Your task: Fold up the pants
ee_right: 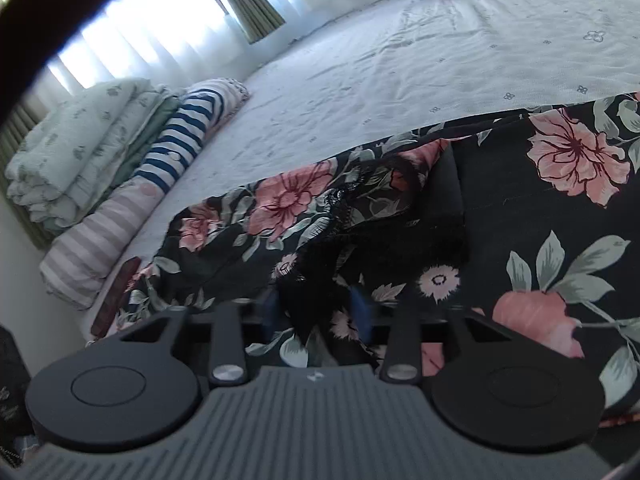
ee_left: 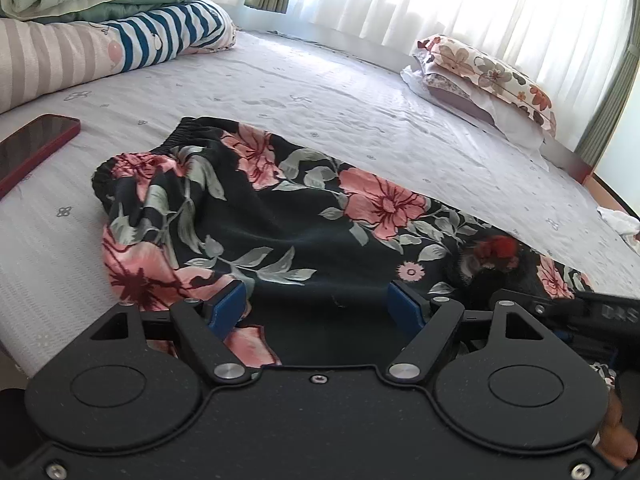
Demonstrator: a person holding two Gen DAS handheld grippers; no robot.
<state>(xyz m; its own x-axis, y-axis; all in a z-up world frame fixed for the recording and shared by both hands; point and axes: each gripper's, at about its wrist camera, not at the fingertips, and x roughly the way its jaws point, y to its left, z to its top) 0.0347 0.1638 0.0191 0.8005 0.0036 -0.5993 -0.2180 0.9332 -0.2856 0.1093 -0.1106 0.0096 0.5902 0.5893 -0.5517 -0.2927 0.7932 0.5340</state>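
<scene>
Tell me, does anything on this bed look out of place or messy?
The red-cased phone lies loose on the pale sheet beside the black floral pants. The pants' elastic waistband end is bunched and rumpled, not flat. Nothing looks spilled or damaged.

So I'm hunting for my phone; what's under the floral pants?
The floral pants lie on the bedsheet; whatever they cover is hidden. A red phone lies uncovered beside them.
</scene>
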